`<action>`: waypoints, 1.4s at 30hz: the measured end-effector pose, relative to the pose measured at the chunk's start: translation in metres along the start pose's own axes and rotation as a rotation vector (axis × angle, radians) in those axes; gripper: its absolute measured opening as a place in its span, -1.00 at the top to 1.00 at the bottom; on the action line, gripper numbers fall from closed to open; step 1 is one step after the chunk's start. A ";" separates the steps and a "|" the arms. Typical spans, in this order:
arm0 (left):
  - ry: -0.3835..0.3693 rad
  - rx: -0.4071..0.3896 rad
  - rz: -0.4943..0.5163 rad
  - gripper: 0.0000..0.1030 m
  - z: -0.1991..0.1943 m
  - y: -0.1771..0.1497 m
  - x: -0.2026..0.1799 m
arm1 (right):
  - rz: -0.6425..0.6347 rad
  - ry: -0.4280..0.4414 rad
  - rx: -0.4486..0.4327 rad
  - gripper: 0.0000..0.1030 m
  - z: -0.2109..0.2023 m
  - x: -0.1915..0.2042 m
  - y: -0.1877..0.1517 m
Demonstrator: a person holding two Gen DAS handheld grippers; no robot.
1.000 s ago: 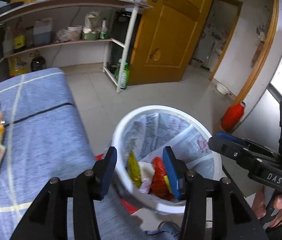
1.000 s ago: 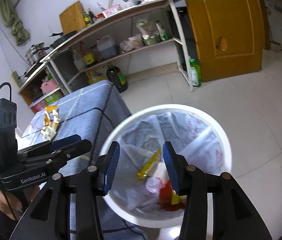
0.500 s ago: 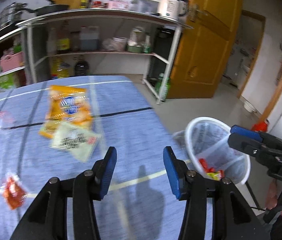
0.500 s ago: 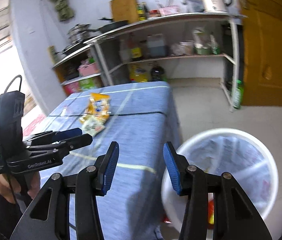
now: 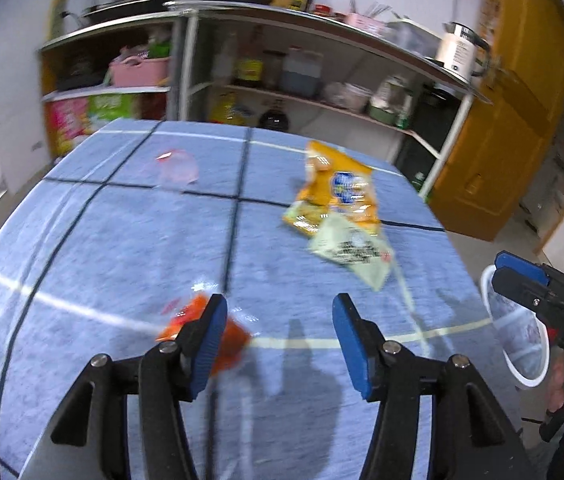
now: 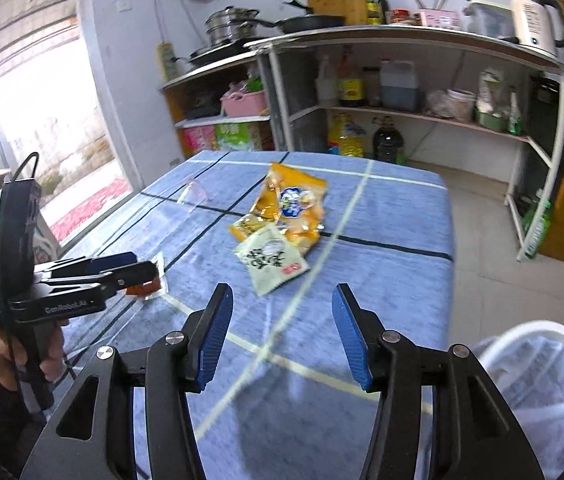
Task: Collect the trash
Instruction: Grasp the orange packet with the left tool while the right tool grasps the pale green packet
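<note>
Four pieces of trash lie on the blue checked surface [image 6: 382,272]: a small orange-red wrapper [image 5: 218,334], an orange snack bag [image 6: 294,204], a pale green packet [image 6: 272,260] overlapping the bag's near end, and a clear plastic scrap [image 5: 176,168] toward the far side. From my left gripper [image 5: 278,338] the orange-red wrapper sits just at the left finger, partly hidden behind it and a little to the left of the gap, so I judge this hand the nearer one for that piece; its long axis I cannot tell through the blur. My right gripper [image 6: 282,334] points at the green packet, which lies ahead of its fingers and slightly left, long axis running diagonally away toward the bag. Both sets of fingers are spreading wider right now, and nothing is between either pair. The white bin [image 6: 542,392] with its plastic liner stands on the floor off the surface's right edge, beside my right hand. Behind the surface, metal shelving [image 6: 402,76] holds bottles, pots and a kettle.
</note>
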State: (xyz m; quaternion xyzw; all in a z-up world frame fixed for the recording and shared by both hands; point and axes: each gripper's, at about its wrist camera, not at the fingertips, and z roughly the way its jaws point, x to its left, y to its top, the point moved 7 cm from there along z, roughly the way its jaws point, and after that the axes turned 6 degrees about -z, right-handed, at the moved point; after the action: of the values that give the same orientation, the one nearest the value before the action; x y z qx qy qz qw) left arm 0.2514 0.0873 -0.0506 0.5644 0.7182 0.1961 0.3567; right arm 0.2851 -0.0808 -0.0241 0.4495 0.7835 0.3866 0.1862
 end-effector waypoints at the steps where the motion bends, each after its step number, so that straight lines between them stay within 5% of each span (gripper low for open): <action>1: 0.007 0.000 -0.009 -0.12 -0.001 -0.001 0.005 | -0.009 0.004 0.007 -0.02 0.005 0.003 0.001; 10: 0.072 0.040 -0.105 -0.24 -0.002 -0.018 0.043 | -0.101 0.014 0.080 -0.03 0.047 0.021 0.002; 24: 0.105 0.065 -0.097 -0.24 0.025 -0.014 0.034 | -0.228 -0.016 0.161 -0.05 0.097 0.020 0.013; 33: 0.146 0.079 -0.033 0.25 0.034 -0.005 0.033 | -0.257 0.004 0.216 -0.06 0.121 0.017 0.011; 38: 0.132 0.083 -0.027 0.27 0.034 -0.005 0.033 | -0.262 0.011 0.233 -0.21 0.129 0.016 0.007; 42: 0.116 0.084 -0.032 0.33 0.032 -0.005 0.035 | -0.180 0.005 0.247 -0.09 0.131 0.006 0.009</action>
State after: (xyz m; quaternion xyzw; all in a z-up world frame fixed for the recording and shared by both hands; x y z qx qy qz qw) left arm 0.2680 0.1149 -0.0857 0.5551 0.7540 0.1926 0.2937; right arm 0.3712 -0.0155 -0.0994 0.3962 0.8626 0.2701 0.1612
